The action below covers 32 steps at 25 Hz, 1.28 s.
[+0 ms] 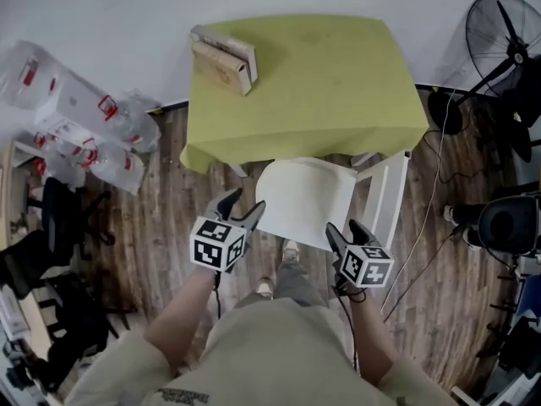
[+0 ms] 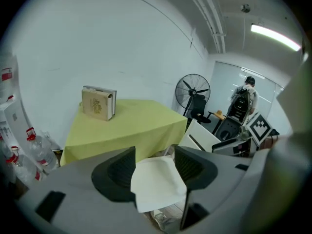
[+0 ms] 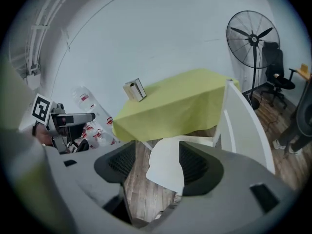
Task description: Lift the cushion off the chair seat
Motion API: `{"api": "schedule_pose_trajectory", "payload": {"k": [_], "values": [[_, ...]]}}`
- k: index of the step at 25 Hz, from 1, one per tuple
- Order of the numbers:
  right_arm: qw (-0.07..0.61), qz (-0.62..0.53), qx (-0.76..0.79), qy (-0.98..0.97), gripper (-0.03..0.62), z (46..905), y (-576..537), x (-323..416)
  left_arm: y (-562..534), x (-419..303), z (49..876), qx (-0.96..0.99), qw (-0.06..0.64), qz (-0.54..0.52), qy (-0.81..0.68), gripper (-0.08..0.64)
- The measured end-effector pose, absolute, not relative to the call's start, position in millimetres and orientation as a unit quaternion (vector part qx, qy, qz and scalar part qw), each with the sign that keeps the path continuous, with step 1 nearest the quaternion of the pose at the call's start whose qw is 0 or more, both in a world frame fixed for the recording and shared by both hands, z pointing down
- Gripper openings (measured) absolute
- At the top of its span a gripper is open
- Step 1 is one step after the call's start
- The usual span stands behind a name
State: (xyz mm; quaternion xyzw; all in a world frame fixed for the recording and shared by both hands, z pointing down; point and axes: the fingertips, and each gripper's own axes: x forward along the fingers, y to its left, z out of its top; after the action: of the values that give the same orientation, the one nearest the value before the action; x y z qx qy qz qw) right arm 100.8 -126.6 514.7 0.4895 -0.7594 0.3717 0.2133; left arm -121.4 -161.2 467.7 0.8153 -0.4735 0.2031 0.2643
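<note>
A cream cushion lies flat on the seat of a white chair tucked at the near edge of the table. My left gripper hovers open just off the cushion's near left corner. My right gripper hovers open at its near right edge. Neither touches the cushion. In the left gripper view the cushion shows beyond the open left gripper, with the chair to its right. In the right gripper view the cushion lies beyond the open right gripper, with the chair's backrest on the right.
A table with a yellow-green cloth stands behind the chair, a tan box on its far left corner. Wrapped water bottles and a black office chair are at the left. A floor fan and cables are at the right.
</note>
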Motion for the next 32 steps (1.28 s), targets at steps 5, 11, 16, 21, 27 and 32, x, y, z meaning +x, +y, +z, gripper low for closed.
{"api": "schedule_pose_trajectory", "payload": {"k": [5, 11, 16, 21, 27, 32], "values": [[0.219, 0.393, 0.484, -0.750, 0.291, 555, -172, 107, -208, -108, 505, 0.805, 0.283, 0.229, -0.469, 0.250], [0.235, 0.404, 0.478, -0.743, 0.293, 596, -216, 116, -241, -96, 545, 0.792, 0.309, 0.250, -0.463, 0.255], [0.222, 0.394, 0.490, -0.745, 0.293, 614, -239, 126, -255, -92, 570, 0.785, 0.325, 0.266, -0.455, 0.258], [0.236, 0.409, 0.495, -0.730, 0.295, 636, -242, 130, -263, -95, 589, 0.782, 0.332, 0.282, -0.445, 0.258], [0.243, 0.420, 0.508, -0.711, 0.321, 663, -245, 134, -264, -97, 616, 0.782, 0.344, 0.300, -0.425, 0.262], [0.242, 0.430, 0.524, -0.694, 0.325, 684, -248, 138, -269, -99, 644, 0.783, 0.348, 0.318, -0.406, 0.268]]}}
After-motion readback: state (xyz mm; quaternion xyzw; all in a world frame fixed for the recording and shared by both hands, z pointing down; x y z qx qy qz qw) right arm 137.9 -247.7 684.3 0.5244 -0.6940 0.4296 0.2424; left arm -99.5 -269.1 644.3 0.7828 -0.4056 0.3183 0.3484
